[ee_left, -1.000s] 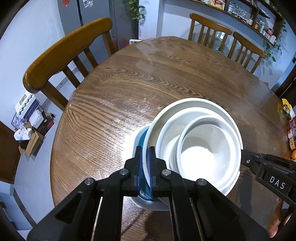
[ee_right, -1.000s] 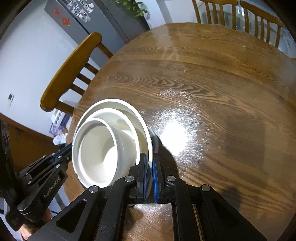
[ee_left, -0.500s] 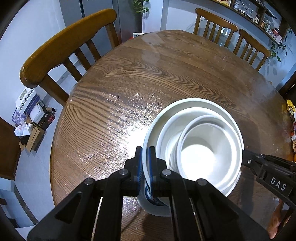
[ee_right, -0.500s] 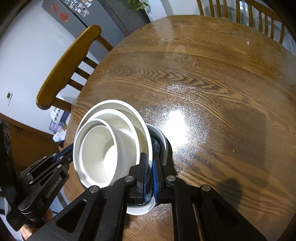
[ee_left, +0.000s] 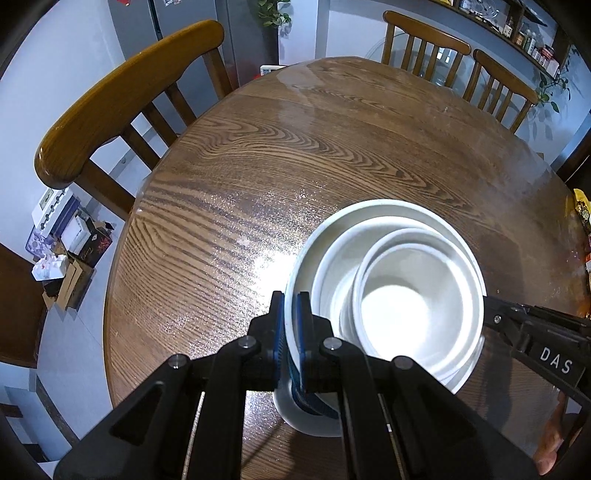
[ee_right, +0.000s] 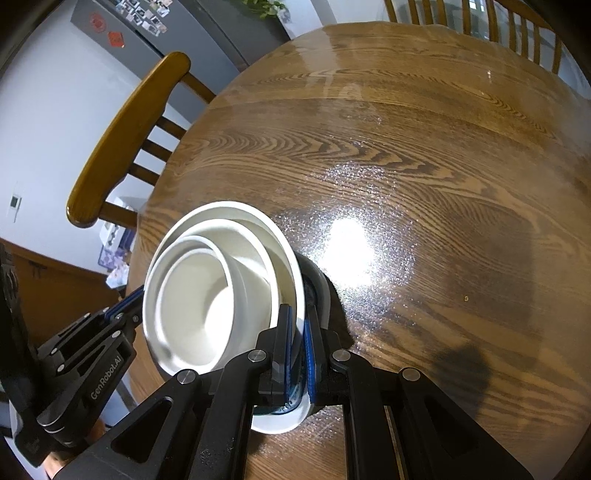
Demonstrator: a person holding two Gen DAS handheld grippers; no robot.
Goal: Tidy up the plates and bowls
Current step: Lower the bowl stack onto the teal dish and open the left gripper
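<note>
A stack of three nested white bowls [ee_left: 388,212] [ee_right: 207,295] is held between both grippers. My left gripper [ee_left: 291,310] is shut on the left rim of the largest bowl. My right gripper [ee_right: 297,317] is shut on the opposite rim and shows in the left wrist view as a black arm [ee_left: 517,328]. The left gripper [ee_right: 123,308] appears at the lower left of the right wrist view. Directly under the stack, a white dish with a blue inside [ee_left: 306,419] [ee_right: 280,421] sits on the round wooden table [ee_left: 258,177]. I cannot tell whether the stack touches it.
Wooden chairs stand around the table: one at the left [ee_left: 122,96] [ee_right: 122,133] and two at the far side [ee_left: 424,40]. A bright lamp glare [ee_right: 347,247] lies on the tabletop. Boxes [ee_left: 74,251] sit on the floor to the left. A fridge [ee_right: 122,29] stands behind.
Both grips have held. The stack has shifted slightly over the blue-lined dish. The dish now shows lower, near the fingertips, and more of it is seen in the right wrist view.
</note>
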